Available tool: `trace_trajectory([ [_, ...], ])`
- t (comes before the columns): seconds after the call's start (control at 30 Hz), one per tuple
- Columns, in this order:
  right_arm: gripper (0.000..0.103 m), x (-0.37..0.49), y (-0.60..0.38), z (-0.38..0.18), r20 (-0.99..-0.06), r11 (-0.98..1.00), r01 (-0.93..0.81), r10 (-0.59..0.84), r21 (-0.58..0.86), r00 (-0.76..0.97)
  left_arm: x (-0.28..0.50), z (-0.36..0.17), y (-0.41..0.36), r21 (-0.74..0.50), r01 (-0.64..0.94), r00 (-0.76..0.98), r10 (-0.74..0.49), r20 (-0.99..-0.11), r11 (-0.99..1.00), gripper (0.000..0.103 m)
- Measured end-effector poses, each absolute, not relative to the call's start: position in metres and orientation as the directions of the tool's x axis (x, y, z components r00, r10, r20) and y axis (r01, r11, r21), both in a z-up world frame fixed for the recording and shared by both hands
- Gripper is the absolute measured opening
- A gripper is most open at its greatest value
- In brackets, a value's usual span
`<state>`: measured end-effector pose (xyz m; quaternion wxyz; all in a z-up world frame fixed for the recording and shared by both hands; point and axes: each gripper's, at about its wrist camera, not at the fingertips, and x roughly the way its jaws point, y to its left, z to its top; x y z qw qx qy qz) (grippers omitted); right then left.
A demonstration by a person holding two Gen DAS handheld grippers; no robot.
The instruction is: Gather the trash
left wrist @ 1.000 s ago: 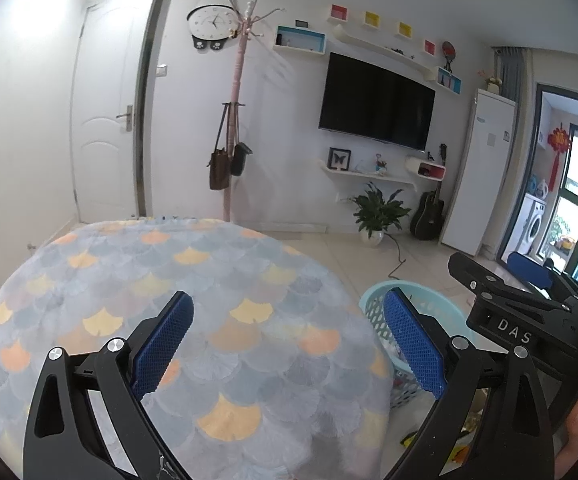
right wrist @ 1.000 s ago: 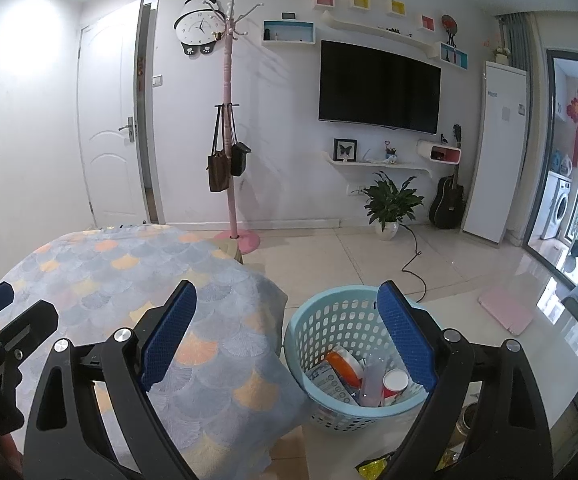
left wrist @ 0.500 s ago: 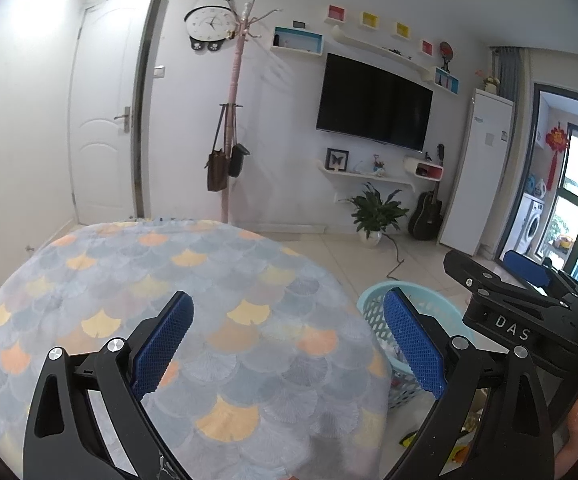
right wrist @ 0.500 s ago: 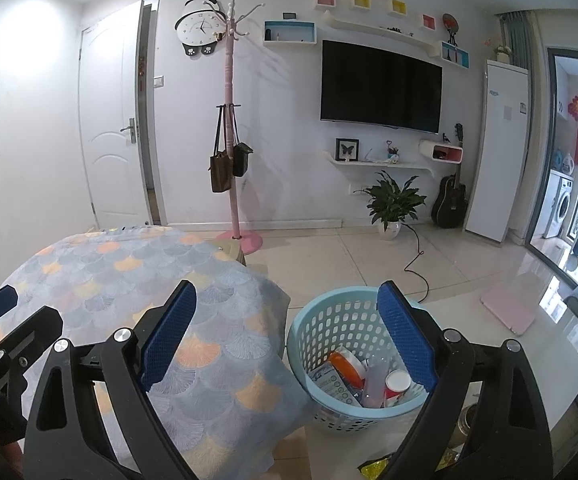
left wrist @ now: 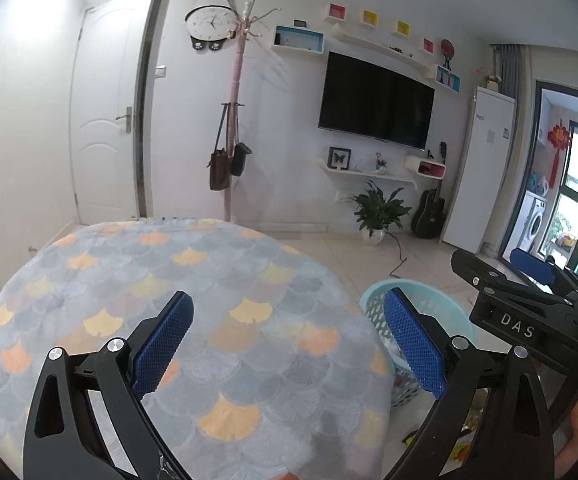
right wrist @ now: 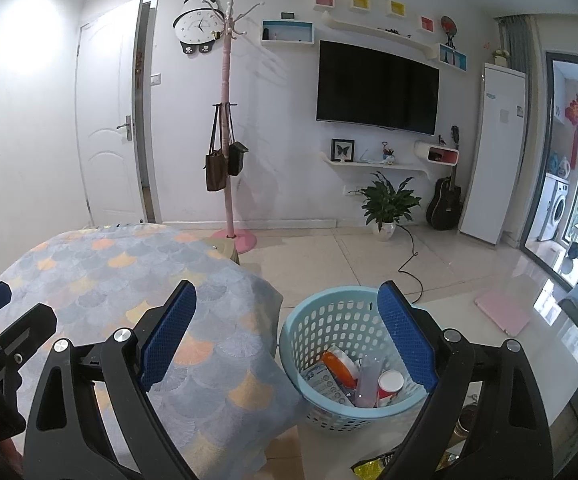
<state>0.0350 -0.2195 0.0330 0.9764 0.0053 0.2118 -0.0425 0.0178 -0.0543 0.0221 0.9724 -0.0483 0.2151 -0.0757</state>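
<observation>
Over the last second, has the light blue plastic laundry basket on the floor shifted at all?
No. In the right wrist view the light blue plastic laundry basket sits in the same spot beside the scale-patterned tablecloth; only the camera drifted slightly.

Basket (right wrist: 331, 322) on floor just right of table (right wrist: 101, 276); trash (right wrist: 363, 378) in basket, TV (right wrist: 377, 88) on wall behind.
</observation>
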Motion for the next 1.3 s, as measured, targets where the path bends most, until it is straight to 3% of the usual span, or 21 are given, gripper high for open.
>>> trace_trajectory([
  [0.77, 0.088, 0.034, -0.220, 0.030, -0.418, 0.996, 0.090, -0.084, -0.007, 0.905, 0.016, 0.021, -0.051, -0.098, 0.099, 0.903, -0.131, -0.409, 0.990, 0.093],
  [1.3, 0.088, 0.034, -0.224, 0.030, -0.412, 0.996, 0.091, -0.087, -0.010, 0.907, 0.025, 0.017, -0.043, -0.078, 0.023, 0.878, -0.057, -0.475, 0.997, 0.093],
])
